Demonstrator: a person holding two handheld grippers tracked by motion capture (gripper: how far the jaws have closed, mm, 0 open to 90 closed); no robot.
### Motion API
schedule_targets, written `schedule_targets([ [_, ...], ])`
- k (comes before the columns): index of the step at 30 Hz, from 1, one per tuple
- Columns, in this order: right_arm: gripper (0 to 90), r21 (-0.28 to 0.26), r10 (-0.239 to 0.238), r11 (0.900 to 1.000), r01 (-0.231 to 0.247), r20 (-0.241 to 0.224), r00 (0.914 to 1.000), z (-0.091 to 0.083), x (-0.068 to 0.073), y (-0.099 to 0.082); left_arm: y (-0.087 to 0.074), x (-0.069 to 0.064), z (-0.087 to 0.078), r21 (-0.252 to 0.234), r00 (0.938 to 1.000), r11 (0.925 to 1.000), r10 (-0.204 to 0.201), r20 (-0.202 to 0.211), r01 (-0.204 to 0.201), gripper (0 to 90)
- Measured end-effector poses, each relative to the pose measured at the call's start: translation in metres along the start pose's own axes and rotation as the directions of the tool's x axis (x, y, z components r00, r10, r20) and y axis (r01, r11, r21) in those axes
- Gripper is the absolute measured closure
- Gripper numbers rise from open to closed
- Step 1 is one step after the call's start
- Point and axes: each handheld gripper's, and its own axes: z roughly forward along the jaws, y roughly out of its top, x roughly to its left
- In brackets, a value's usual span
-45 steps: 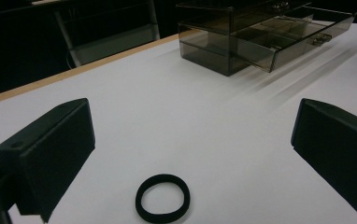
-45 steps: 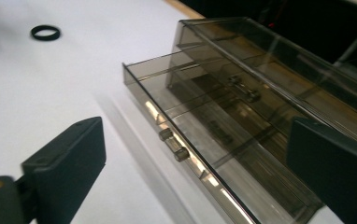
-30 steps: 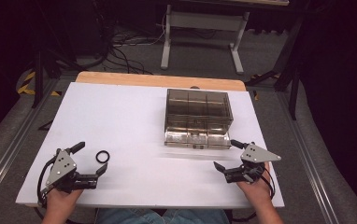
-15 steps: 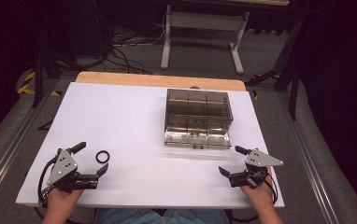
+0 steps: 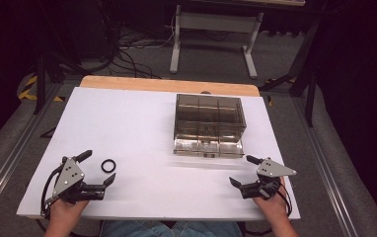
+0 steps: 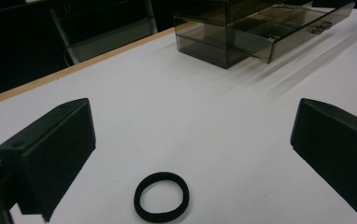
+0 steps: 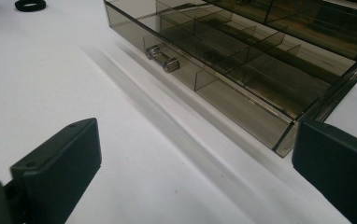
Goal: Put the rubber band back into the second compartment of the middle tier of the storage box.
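1. The black ring (image 5: 108,165) lies flat on the white worktop (image 5: 142,128) near its front left corner, straight ahead of the left gripper (image 5: 95,172) and between the lines of its two jaws.
2. In the left gripper view the ring (image 6: 161,196) sits low and central, closer to the left-hand jaw than to the other, touching neither. Being round, it has no long axis, so the jaws can close on it from any side.
3. The left gripper's jaws are spread wide, far wider than the ring, and hold nothing; they look to hover just above the worktop.
4. The right gripper (image 5: 243,174) is at the front right of the worktop, well apart from the ring. The left is plainly the nearer one, and the pick-up looks to be its job.
5. The right gripper's jaws are also spread wide and empty. They face the smoky clear organiser box (image 5: 209,124), whose bottom drawer (image 7: 242,88) is pulled out a little, its small metal knob (image 7: 162,58) pointing toward the person.
6. The drawer's compartments look empty. The box stands right of centre on the worktop, well away from the ring, so the ring would have to travel rightward and back to reach it.
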Motion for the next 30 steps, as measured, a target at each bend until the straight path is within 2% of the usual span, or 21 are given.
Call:
schedule_targets([
  [5,2.7,0.009,-0.006,0.9999,0.006,0.001,1.0000,0.001,0.001,0.000,0.000,0.003,0.001,0.012,0.9999,0.9998,-0.015,-0.002,0.015,1.4],
  [11,3.3,0.015,-0.022,0.9997,0.022,0.004,0.9998,0.002,0.002,0.001,0.001,0.007,0.003,0.062,0.9992,0.9976,-0.032,-0.024,0.033,0.3],
  [13,3.4,0.016,-0.021,0.9997,0.021,0.004,0.9998,0.002,0.002,0.001,0.003,0.006,0.006,0.096,0.9955,0.9935,-0.054,-0.078,0.061,1.6],
  [14,3.4,0.017,-0.021,0.9996,0.021,0.004,0.9998,0.002,0.002,0.001,0.003,0.007,0.006,0.105,0.9953,0.9922,-0.060,-0.076,0.068,4.4],
  [16,3.5,0.018,-0.021,0.9996,0.021,0.004,0.9998,0.002,0.002,0.001,0.003,0.008,0.008,0.129,0.9967,0.9891,-0.064,-0.049,0.070,8.2],
  [19,3.7,0.020,-0.020,0.9996,0.019,0.005,0.9998,0.002,0.002,0.001,0.002,0.009,0.009,0.158,0.9962,0.9840,-0.078,-0.039,0.083,15.6],
  [23,4.0,0.026,-0.014,0.9996,0.014,0.006,0.9999,0.002,0.003,0.001,0.000,0.013,0.012,0.192,0.9968,0.9782,-0.079,-0.006,0.079,31.7],
  [26,4.4,0.028,-0.021,0.9994,0.021,0.006,0.9998,0.003,0.002,0.000,-0.001,0.015,0.017,0.231,0.9967,0.9703,-0.079,0.021,0.072,37.8],
  [30,4.6,0.036,-0.022,0.9991,0.022,0.006,0.9997,0.003,0.003,0.000,-0.001,0.017,0.022,0.287,0.9922,0.9545,-0.104,0.069,0.080,40.8],
])
